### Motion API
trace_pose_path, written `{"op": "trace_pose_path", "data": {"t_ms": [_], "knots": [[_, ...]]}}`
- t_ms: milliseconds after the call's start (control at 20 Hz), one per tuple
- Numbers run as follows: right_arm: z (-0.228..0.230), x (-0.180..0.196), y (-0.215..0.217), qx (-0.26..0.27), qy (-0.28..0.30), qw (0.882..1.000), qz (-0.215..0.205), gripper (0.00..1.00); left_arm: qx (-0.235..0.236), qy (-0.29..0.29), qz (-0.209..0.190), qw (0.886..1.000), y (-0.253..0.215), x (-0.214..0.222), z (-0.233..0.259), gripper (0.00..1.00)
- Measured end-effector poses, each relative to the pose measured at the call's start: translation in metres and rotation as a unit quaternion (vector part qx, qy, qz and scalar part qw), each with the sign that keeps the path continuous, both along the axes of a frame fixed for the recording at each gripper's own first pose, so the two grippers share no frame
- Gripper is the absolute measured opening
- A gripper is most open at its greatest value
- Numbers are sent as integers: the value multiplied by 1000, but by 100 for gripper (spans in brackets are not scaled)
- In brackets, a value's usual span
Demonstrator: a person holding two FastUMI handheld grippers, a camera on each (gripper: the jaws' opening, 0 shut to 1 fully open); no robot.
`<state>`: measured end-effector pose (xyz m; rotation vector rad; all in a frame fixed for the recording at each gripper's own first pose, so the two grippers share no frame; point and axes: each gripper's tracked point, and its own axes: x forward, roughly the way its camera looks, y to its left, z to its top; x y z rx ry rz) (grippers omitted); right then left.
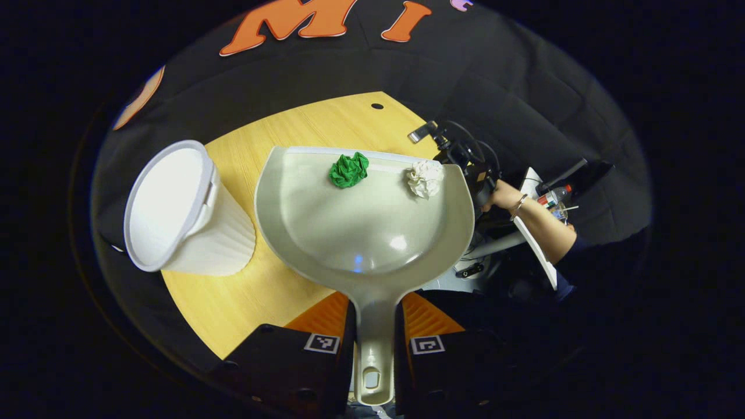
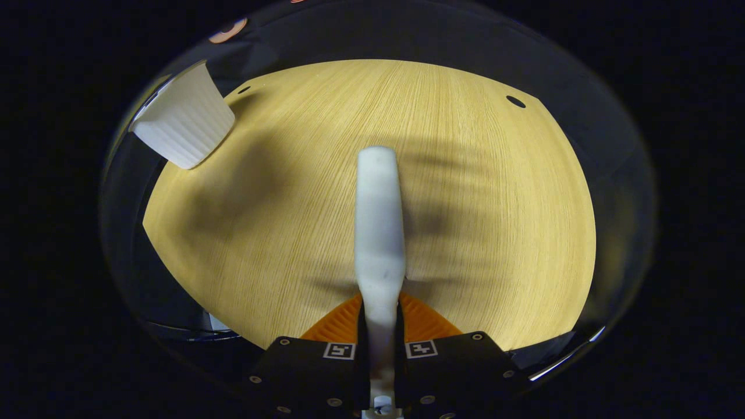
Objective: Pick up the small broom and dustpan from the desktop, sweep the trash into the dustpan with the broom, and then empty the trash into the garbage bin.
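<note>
The dustpan (image 1: pixel 372 233) at the centre of the left gripper view is glossy pale grey-beige. Near its upper rim lie a bright green wad (image 1: pixel 349 170) and a white wad (image 1: pixel 425 178). The bin (image 1: pixel 192 209) at left is white with fine vertical ribs. The desktop (image 2: pixel 477 192) is light yellow wood grain. The broom (image 2: pixel 379 233) at the centre of the right gripper view is white.

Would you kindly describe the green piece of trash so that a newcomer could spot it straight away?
Start at the wooden desktop in the left gripper view, where a big pale dustpan is held by its handle in the left tongs, right of the white garbage bin. Two crumpled wads lie near its far lip. The green wad is the left one; its neighbour, the white wad, is paler.
</note>
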<state>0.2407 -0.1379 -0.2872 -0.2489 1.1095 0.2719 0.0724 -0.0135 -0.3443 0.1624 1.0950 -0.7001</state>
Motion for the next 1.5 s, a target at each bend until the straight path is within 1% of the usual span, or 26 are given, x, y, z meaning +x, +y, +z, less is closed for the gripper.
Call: {"op": "trace_pose_path", "data": {"t_ms": [150, 200, 300, 450, 550, 700, 900, 1050, 1150, 1250, 1300, 1350, 1450, 1500], "knots": [[0, 2, -1, 1, 5, 1000, 16, 16, -18, 8, 38, 999, 1, 1, 18, 30], [2, 4, 0, 2, 5, 1000, 19, 17, -14, 0, 54, 998, 11, 7, 25, 30], [2, 4, 0, 4, 6, 1000, 23, 17, 11, -21, 93, 995, 36, 26, 30, 30], [1, 6, 0, 3, 8, 1000, 29, 17, 30, -24, 154, 987, 79, 47, 38, 30], [-1, 10, 4, 3, 10, 999, 30, 17, 60, -36, 186, 980, 115, 64, 38, 30], [-1, 14, 7, 3, 12, 999, 31, 16, 133, -58, 206, 968, 167, 85, 37, 30], [-1, 21, 11, 4, 11, 999, 30, 16, 220, -78, 196, 952, 200, 96, 36, 30], [-1, 25, 13, 4, 11, 999, 30, 16, 289, -97, 175, 936, 214, 100, 43, 30], [-1, 27, 14, 6, 11, 1000, 27, 16, 322, -98, 163, 927, 219, 97, 44, 30], [-1, 28, 15, 7, 12, 1000, 25, 17, 359, -105, 141, 917, 229, 97, 44, 30], [-2, 29, 16, 8, 12, 1000, 23, 16, 382, -112, 129, 908, 237, 97, 44, 30], [-2, 31, 16, 7, 12, 1000, 22, 16, 409, -118, 114, 898, 241, 96, 45, 30], [-1, 30, 17, 6, 13, 1000, 22, 16, 473, -140, 69, 867, 252, 98, 51, 30], [-1, 30, 18, 6, 13, 1000, 21, 16, 493, -145, 53, 856, 254, 97, 52, 30]]}}
